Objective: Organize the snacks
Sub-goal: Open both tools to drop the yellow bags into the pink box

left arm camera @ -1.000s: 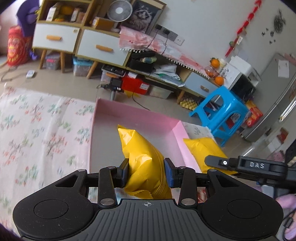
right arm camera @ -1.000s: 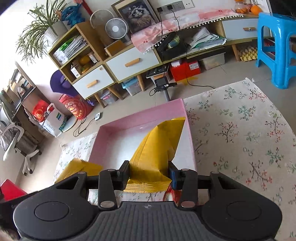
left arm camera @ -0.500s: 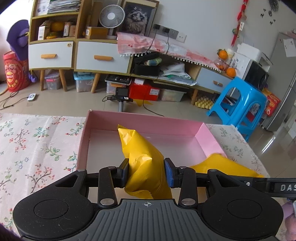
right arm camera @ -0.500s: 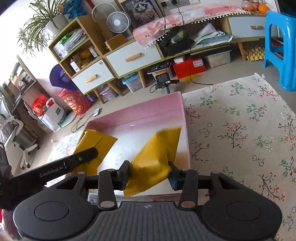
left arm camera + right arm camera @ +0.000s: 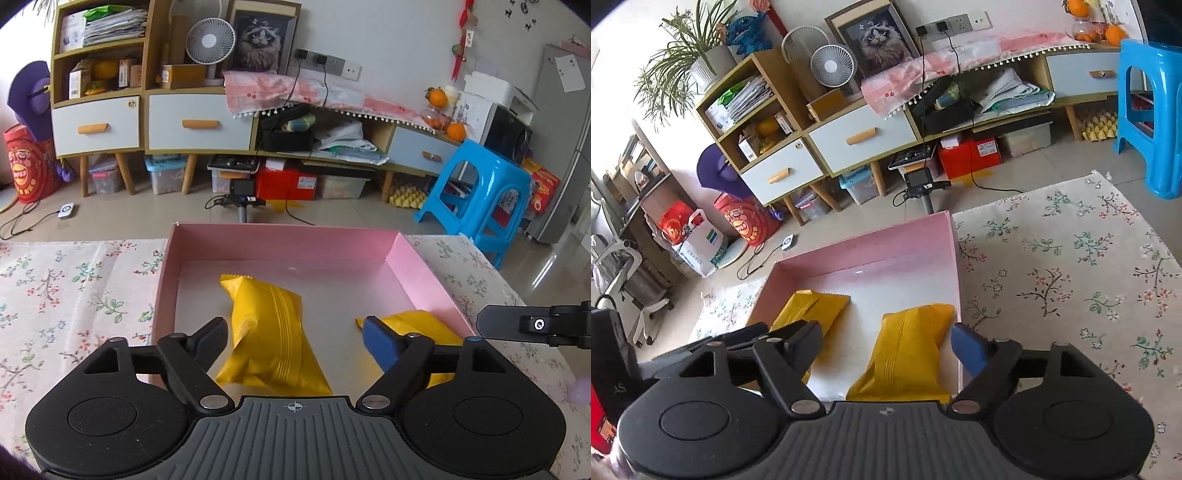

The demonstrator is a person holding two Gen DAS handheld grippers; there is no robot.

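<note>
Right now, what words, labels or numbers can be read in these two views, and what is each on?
"AS": end of a longer word, on the left claw's black body at the right view's edge.
Yellow snack packets: no print visible.
Red bag, red boxes, shelf boxes, fridge notes: too small or blurred.

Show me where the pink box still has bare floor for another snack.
Free: the far strip of the pink cardboard box, along its back wall, and the lane between the two yellow foil snack packets. Crowded: the near half, under both opening hand-held grippers.
</note>
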